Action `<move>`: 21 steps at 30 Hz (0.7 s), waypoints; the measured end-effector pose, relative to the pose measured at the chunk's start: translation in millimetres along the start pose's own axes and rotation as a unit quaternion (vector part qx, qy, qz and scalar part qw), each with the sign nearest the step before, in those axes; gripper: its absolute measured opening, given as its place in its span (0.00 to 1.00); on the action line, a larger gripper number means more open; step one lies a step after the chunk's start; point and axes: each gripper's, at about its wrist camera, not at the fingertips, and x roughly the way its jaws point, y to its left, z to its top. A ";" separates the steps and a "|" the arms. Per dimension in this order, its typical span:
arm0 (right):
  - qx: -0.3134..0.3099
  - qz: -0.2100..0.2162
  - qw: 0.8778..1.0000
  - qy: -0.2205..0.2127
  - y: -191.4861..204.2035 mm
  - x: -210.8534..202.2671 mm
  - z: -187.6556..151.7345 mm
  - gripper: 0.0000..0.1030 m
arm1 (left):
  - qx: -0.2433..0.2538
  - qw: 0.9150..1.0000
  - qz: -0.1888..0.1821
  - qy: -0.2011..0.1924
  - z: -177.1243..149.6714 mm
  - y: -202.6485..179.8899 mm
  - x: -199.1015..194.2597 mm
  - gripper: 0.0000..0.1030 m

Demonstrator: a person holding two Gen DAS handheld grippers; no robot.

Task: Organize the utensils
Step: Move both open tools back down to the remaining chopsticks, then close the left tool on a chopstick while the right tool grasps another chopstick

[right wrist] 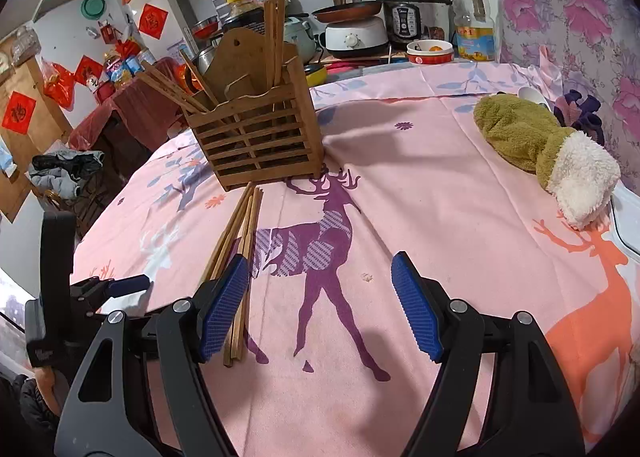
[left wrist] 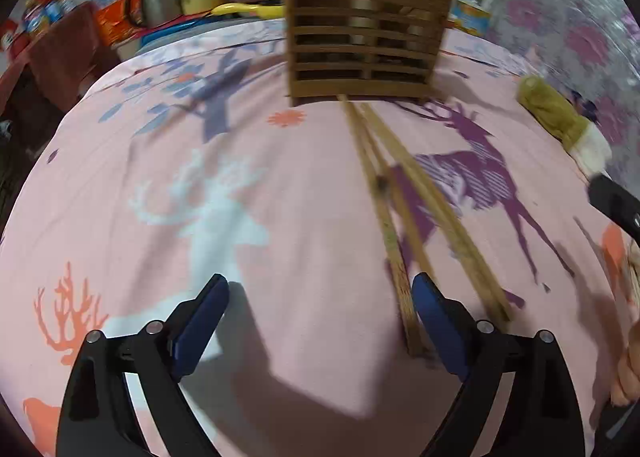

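Even indoor light; soft shadows on the tablecloth (right wrist: pixel 440 185). Left wrist view motion-blurred, right sharp. Fisheye bends edges, corners dark.

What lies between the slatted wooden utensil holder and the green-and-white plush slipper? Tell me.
Nothing but bare pink deer-print cloth lies between the slatted wooden utensil holder and the green-and-white plush slipper, clearest in the right wrist view.
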 end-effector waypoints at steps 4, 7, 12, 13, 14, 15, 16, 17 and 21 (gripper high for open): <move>0.002 0.001 1.000 0.000 -0.4 0.7 -0.3 0.70 | -0.033 0.999 0.017 -0.006 3.2 18.1 -2.4 0.89; -0.002 0.000 1.000 -0.001 0.8 0.8 -0.7 0.70 | -0.039 0.999 -0.001 -0.012 2.9 20.8 -7.2 0.89; -0.010 -0.003 1.000 -0.001 4.3 1.4 -2.4 0.70 | 0.023 0.999 0.002 -0.033 -2.5 -7.4 -14.5 0.76; -0.011 -0.003 1.000 -0.001 4.7 1.4 -2.6 0.70 | 0.030 0.999 0.003 -0.031 -3.3 -10.7 -13.4 0.71; -0.010 -0.004 1.000 -0.001 4.6 1.5 -2.6 0.70 | 0.037 0.999 0.004 -0.026 -4.5 -14.0 -10.9 0.58; -0.010 -0.004 1.000 -0.001 4.4 1.6 -2.8 0.70 | 0.040 0.999 0.004 -0.020 -5.2 -15.0 -8.4 0.39; -0.009 -0.005 1.000 -0.002 4.3 1.6 -2.9 0.70 | 0.042 0.999 0.001 -0.016 -5.8 -15.4 -6.7 0.35; -0.009 -0.006 1.000 -0.003 3.9 1.2 -2.9 0.70 | 0.043 0.999 0.002 -0.021 -5.9 -15.2 -8.6 0.25; -0.013 -0.007 1.000 -0.002 4.8 0.5 -3.5 0.69 | 0.026 0.999 0.010 -0.023 -7.7 -4.1 -14.1 0.06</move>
